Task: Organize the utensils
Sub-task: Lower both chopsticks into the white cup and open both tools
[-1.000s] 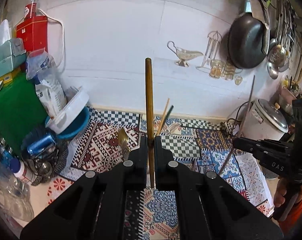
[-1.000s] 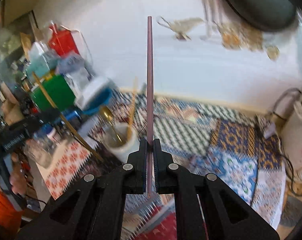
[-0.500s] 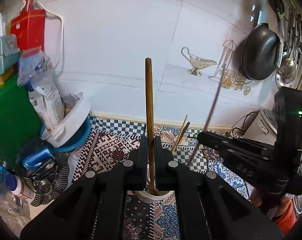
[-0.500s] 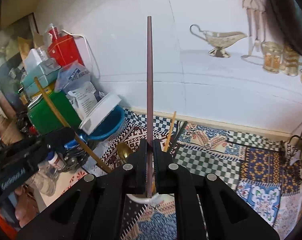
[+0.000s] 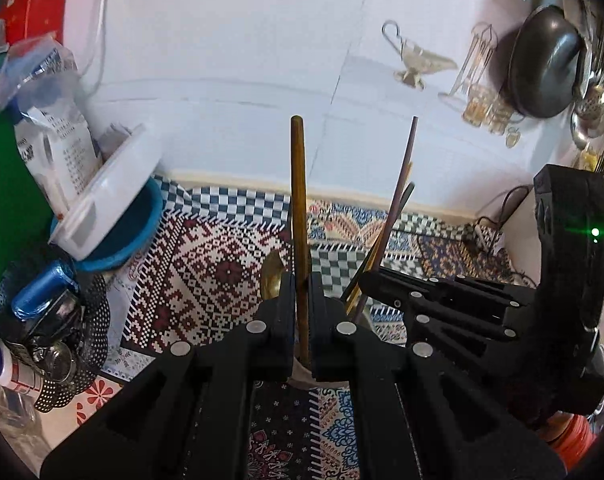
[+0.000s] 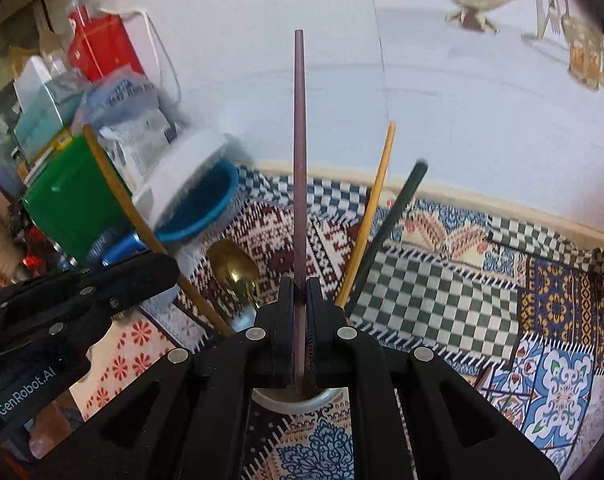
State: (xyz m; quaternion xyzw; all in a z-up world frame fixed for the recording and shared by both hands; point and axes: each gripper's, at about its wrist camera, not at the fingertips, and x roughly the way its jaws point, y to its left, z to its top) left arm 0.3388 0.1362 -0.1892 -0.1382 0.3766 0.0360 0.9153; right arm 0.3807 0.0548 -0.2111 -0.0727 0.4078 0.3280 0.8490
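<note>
Chopsticks are held upright over a white cup [image 6: 298,400] on the patterned mat [image 6: 442,292]: a brown chopstick [image 5: 299,200] is clamped by the left gripper [image 5: 301,312], a purple chopstick [image 6: 299,160] by the right gripper [image 6: 300,312]. Both lower tips are seen at the cup's mouth (a gold spoon [image 6: 234,272], a yellow stick [image 6: 372,216] and a dark stick [image 6: 390,228] lean in it).

Black tool [image 6: 300,300] bodies, silver screws, "GenRobot.AI" lettering.

Yellow chopstick [image 6: 372,216], dark chopstick [image 6: 390,232] and spoon [image 6: 234,270] crowd the cup [image 6: 298,400].
</note>
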